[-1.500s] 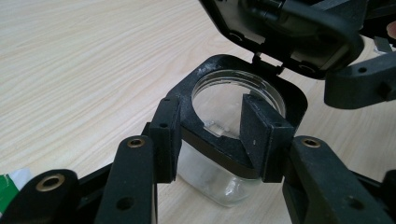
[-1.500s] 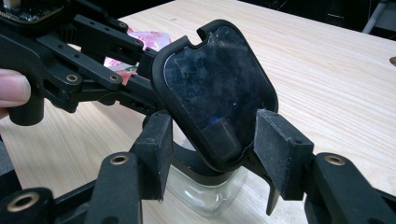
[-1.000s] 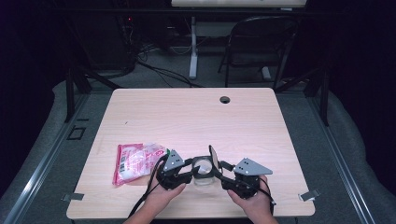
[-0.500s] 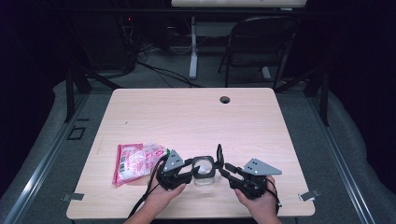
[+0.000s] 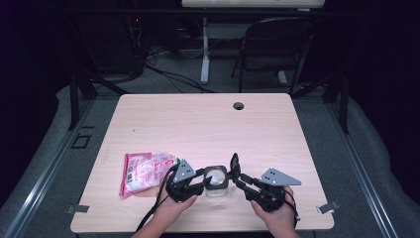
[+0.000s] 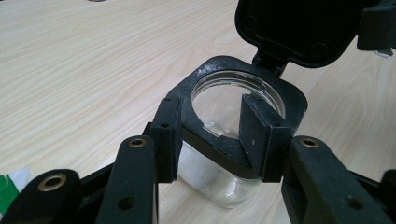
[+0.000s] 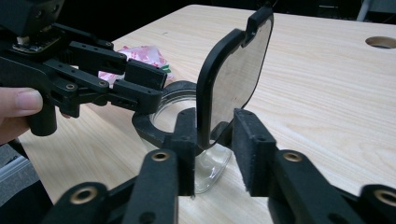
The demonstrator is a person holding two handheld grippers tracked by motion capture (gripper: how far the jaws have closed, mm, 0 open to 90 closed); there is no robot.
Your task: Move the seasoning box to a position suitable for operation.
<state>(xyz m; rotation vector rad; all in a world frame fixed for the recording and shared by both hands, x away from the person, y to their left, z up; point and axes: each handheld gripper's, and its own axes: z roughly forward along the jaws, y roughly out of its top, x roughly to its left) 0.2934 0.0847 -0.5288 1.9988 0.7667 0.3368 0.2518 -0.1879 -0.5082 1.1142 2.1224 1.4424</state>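
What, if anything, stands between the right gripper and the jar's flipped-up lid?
Nothing visible does. The right gripper has its jaws on either side of the raised lid, one pad close against it, the other apart. The left gripper clamps the jar's black collar from the other side, clear of the lid.

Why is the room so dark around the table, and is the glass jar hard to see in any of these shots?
High view: light falls on the table while the room behind stays nearly black, and the jar is small. Left gripper view: the jar is sharp, its clear glass showing the wood grain through it, but the near jaws are soft. Right gripper view: the open lid has a dull sheen.
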